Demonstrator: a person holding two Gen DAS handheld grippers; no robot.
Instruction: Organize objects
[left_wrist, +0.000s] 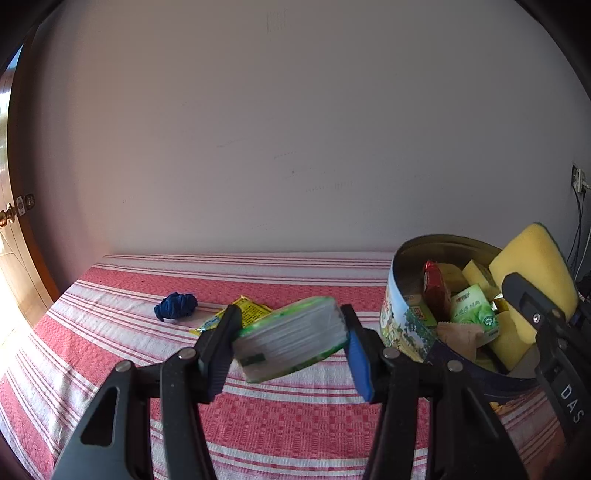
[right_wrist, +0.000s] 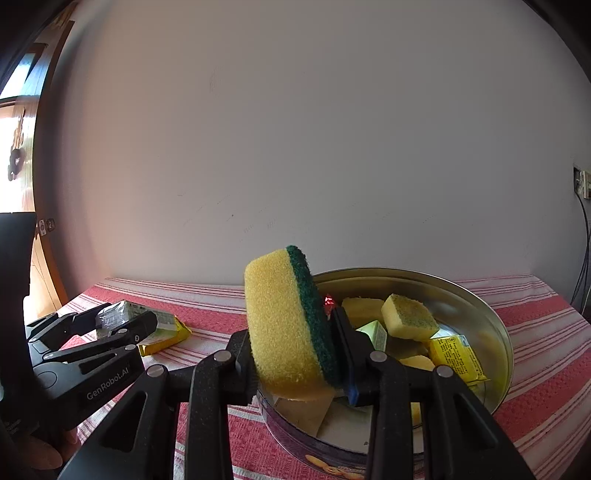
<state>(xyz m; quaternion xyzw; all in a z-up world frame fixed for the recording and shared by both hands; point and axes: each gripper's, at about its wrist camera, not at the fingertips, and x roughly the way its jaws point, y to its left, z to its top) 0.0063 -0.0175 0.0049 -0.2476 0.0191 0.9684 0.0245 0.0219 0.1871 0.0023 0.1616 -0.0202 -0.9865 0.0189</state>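
My left gripper (left_wrist: 290, 341) is shut on a green and white tissue packet (left_wrist: 291, 338), held above the red striped cloth, left of the round tin (left_wrist: 400, 325). My right gripper (right_wrist: 295, 349) is shut on a yellow sponge with a dark green scouring side (right_wrist: 288, 321), held over the near rim of the tin (right_wrist: 495, 325). In the left wrist view that sponge (left_wrist: 532, 266) and the right gripper (left_wrist: 532, 314) stand over the tin's right side. The tin holds several sponge pieces, yellow packets, a green packet and a red wrapper. In the right wrist view the left gripper (right_wrist: 118, 325) holds the packet (right_wrist: 122, 312) at the left.
A crumpled blue cloth (left_wrist: 175, 305) and a yellow sachet (left_wrist: 251, 312) lie on the striped tablecloth (left_wrist: 280, 417) behind the left gripper. A yellow packet (right_wrist: 166, 338) lies left of the tin. A plain wall backs the table. A wooden door is at the far left, cables and a socket at the right.
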